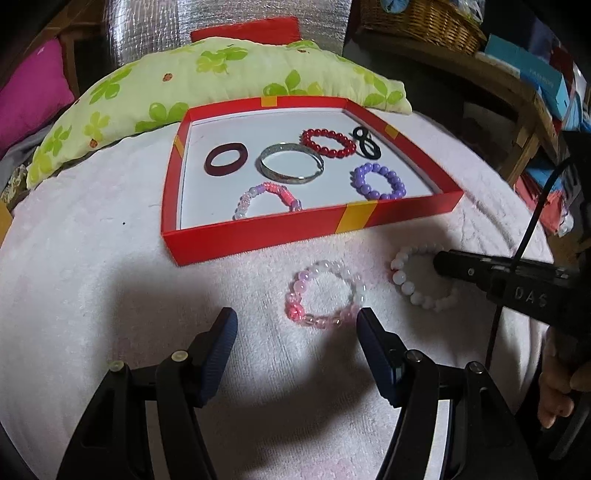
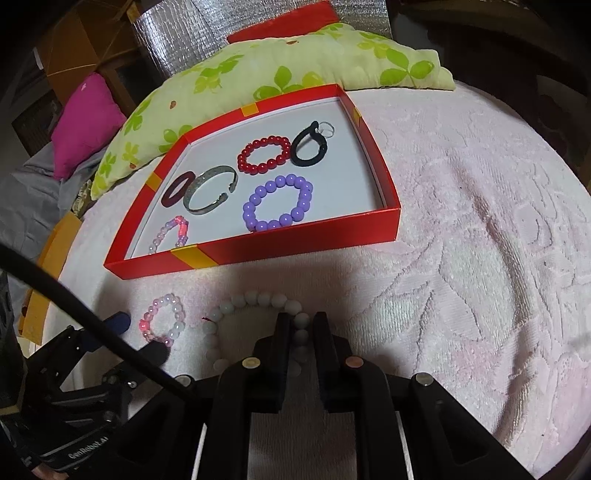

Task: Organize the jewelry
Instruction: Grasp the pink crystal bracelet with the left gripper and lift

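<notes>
A red box (image 1: 258, 236) (image 2: 295, 243) on the pink towel holds several bracelets: purple beads (image 1: 378, 181) (image 2: 277, 203), red beads (image 1: 328, 143) (image 2: 264, 154), a silver bangle (image 1: 290, 162) (image 2: 210, 194), a dark red ring (image 1: 226, 158), a black ring (image 1: 365, 142) (image 2: 309, 147) and a pink-clear bead bracelet (image 1: 267, 199). In front of the box lie a pink-white bead bracelet (image 1: 325, 293) (image 2: 162, 321) and a white bead bracelet (image 1: 413, 291) (image 2: 255, 299). My left gripper (image 1: 297, 325) is open just before the pink-white bracelet. My right gripper (image 2: 301, 321) (image 1: 443, 264) is shut on the white bracelet's right side.
A green floral pillow (image 1: 221, 81) (image 2: 295, 62) lies behind the box. A pink cushion (image 1: 33, 92) sits far left. Shelves with a wicker basket (image 1: 421, 22) and boxes stand at the right. The towel (image 2: 480, 240) stretches right of the box.
</notes>
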A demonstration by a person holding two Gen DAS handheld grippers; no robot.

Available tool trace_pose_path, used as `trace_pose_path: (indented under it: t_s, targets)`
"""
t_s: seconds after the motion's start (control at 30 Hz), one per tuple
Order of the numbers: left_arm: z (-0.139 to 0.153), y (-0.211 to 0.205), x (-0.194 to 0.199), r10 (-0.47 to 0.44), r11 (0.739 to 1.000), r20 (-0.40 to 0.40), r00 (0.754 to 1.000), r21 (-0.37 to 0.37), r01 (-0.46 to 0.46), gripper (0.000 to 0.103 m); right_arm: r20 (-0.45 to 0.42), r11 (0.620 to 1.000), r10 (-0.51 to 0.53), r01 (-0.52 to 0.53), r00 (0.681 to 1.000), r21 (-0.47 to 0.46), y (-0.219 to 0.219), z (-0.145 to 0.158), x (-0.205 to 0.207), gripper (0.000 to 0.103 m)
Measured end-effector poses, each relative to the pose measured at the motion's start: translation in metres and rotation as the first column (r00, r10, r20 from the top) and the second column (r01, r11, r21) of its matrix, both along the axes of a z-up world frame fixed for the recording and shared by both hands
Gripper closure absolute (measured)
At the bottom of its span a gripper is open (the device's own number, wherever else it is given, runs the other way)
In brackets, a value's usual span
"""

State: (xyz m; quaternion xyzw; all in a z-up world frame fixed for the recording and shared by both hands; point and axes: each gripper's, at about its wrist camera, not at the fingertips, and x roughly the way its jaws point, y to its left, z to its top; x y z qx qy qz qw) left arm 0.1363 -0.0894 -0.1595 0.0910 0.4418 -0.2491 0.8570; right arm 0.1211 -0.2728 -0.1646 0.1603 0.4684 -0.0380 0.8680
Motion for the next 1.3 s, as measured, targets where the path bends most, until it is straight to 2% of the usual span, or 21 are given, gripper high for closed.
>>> trace_pose_path:
  t_s: [0.1,0.2,0.3,0.37,0.47,0.63,0.73,0.8,1.3]
  targets:
    - [-0.001,-0.005,-0.003,-0.015,0.999,0.028,0.999,0.028,0.014,0.031,0.001,1.000,0.002,-0.002,1.000,-0.002,0.000,0.000,0.000,0.087]
    - [0.001,-0.003,-0.006,-0.024,1.000,0.039,0.999,0.002,0.024,0.031,0.001,1.000,0.002,-0.002,1.000,0.001,0.000,0.000,0.000,0.087]
    - [0.005,-0.003,-0.011,-0.047,0.998,0.056,0.997,-0.028,0.049,0.043,0.001,1.000,0.001,-0.001,1.000,0.002,-0.001,-0.001,0.000,0.087]
    - [0.005,-0.006,-0.013,-0.071,0.997,0.061,0.996,-0.025,0.073,0.057,0.000,1.000,0.000,0.000,1.000,0.006,-0.001,-0.001,0.001,0.087]
    - [0.003,-0.010,-0.016,-0.092,0.996,0.065,0.994,-0.012,0.093,0.061,0.000,1.000,0.001,-0.001,1.000,0.010,-0.001,-0.001,0.001,0.087]
    - [0.001,-0.008,-0.013,-0.084,0.996,0.032,0.996,-0.025,0.085,0.060,0.001,1.000,0.001,-0.001,1.000,0.009,-0.001,-0.001,0.001,0.086]
    - [0.002,-0.004,-0.010,-0.074,0.996,0.007,0.997,-0.056,0.074,0.053,0.001,1.000,0.001,-0.001,1.000,0.008,-0.001,-0.001,0.001,0.086]
    - [0.002,-0.003,-0.009,-0.067,0.995,-0.001,0.998,-0.068,0.067,0.052,0.001,1.000,0.001,-0.001,1.000,0.009,-0.001,-0.001,0.001,0.086]
    - [-0.001,-0.018,0.007,-0.039,0.998,0.050,0.998,-0.044,0.041,0.051,0.001,1.000,-0.001,0.001,1.000,0.013,-0.001,-0.002,0.001,0.086]
